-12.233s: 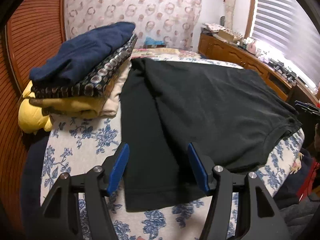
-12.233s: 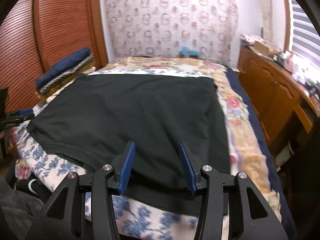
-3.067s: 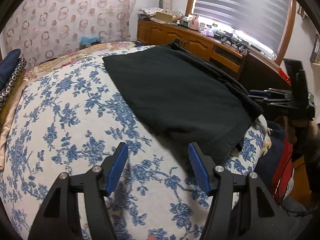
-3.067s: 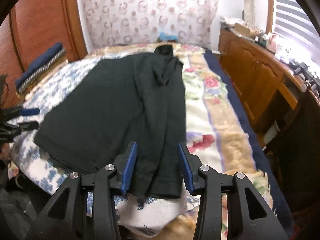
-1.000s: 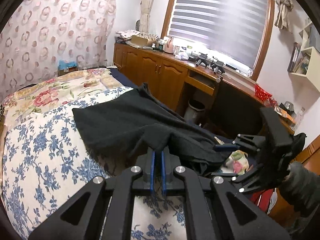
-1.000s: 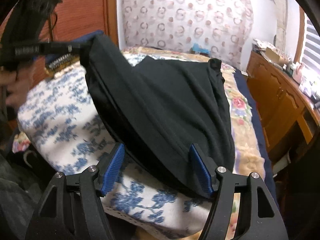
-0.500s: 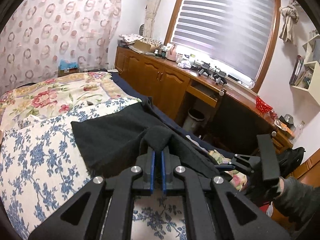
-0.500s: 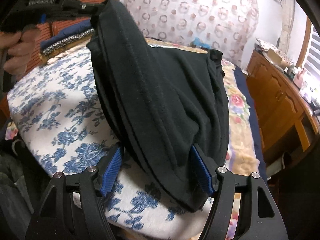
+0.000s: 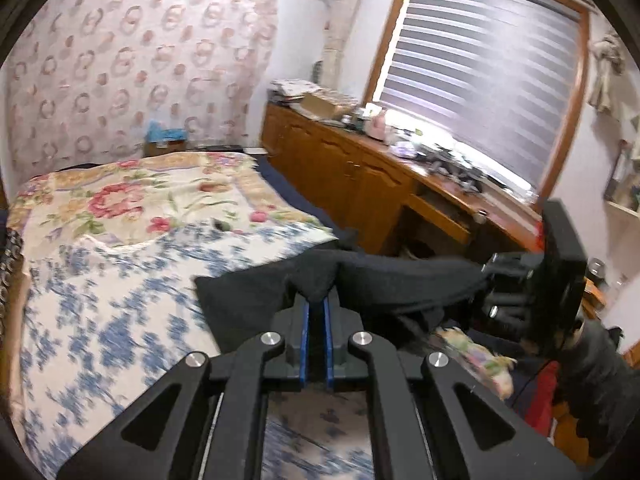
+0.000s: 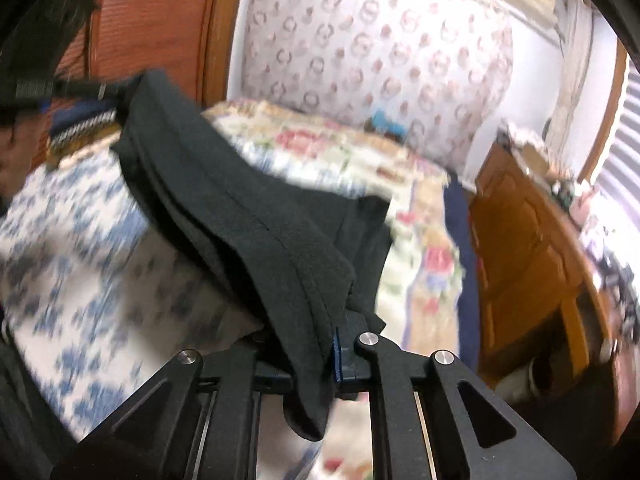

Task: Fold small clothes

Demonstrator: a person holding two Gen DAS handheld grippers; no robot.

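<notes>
— Garment (image 9: 400, 284) position?
— It is lifted above the bed (image 9: 120, 280), stretched between both grippers.
— Fingers?
— Left gripper (image 9: 316, 312) is clamped on it; right gripper (image 10: 320, 344) has just been closed on its edge.

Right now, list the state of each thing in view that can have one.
Left gripper: shut on the shirt's edge.
Right gripper: just closed, shut on the shirt.
Shirt: black, bunched, lifted and stretched between both grippers, far end on the bed.
Bed: covered by floral spreads.
Blinds: lowered, light coming through.
Drawer: pulled out.
</notes>
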